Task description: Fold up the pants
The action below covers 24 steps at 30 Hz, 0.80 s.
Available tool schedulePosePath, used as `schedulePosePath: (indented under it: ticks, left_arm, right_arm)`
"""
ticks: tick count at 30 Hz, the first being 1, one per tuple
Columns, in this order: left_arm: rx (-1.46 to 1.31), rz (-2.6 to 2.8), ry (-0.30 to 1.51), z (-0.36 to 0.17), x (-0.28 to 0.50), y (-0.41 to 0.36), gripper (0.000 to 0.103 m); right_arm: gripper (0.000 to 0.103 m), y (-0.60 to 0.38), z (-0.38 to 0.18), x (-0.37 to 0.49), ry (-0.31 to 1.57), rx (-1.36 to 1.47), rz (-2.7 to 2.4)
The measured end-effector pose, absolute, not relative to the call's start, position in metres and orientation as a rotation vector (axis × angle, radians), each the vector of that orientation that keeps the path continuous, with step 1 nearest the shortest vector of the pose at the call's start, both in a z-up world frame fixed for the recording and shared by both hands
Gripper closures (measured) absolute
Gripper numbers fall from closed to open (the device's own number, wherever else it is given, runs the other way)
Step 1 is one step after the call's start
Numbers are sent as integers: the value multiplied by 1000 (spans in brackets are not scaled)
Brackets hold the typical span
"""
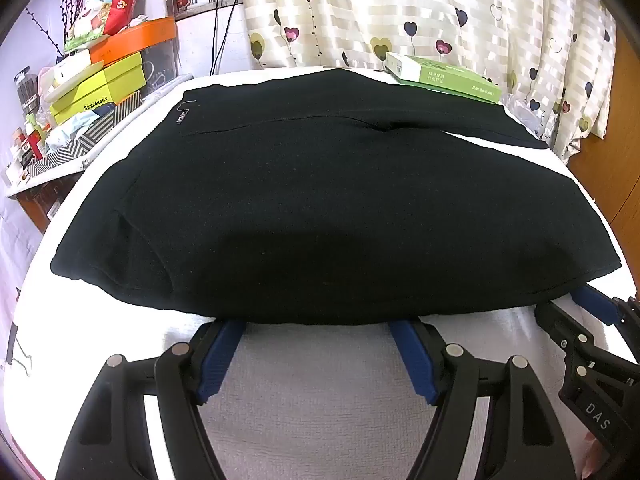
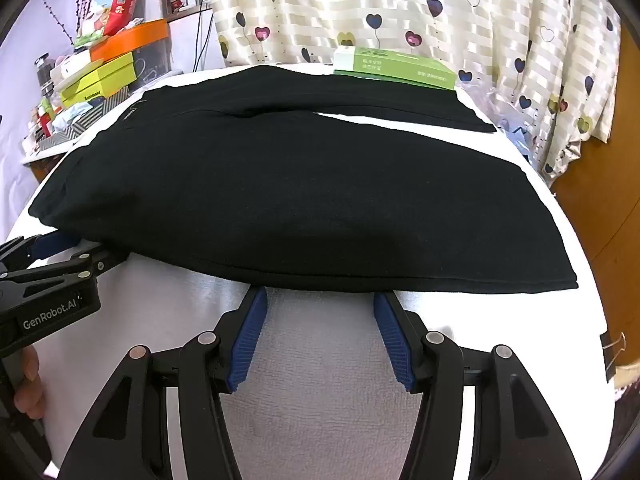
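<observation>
Left gripper point(image 1: 316, 322) first: through its own camera we see both blue-padded fingers point(image 1: 218, 356) spread wide, tips at the near edge of the black pants point(image 1: 320, 208), nothing pinched between them. We find the pants lying flat on the white-covered surface point(image 1: 320, 420), long axis running left to right, waistband end at the left, two legs parting toward the right. Behind them sits a green box point(image 1: 444, 78).

From the right wrist, our right gripper point(image 2: 320, 300) also stands wide apart, empty, its tips at the same near edge of the pants point(image 2: 300, 192). At the left edge we see the left gripper point(image 2: 80, 250) beside it.
</observation>
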<state>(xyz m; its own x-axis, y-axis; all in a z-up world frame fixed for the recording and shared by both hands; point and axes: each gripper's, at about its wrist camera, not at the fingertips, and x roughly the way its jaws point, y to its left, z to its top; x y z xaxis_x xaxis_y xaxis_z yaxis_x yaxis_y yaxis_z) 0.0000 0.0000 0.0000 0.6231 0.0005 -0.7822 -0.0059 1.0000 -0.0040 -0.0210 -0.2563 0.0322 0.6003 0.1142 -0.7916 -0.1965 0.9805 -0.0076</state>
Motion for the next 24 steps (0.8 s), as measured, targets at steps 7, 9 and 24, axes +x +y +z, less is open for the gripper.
schedulePosePath:
  ticks: [7, 9, 24]
  left_arm:
    - [-4, 5, 899, 0, 0, 0, 28]
    - [-1, 6, 899, 0, 0, 0, 28]
    - [-11, 20, 899, 0, -5, 0, 27]
  right_arm:
    - [47, -257, 32, -21, 909, -97, 179]
    - [47, -256, 32, -21, 909, -95, 175]
    - [46, -254, 32, -25, 902, -96, 176]
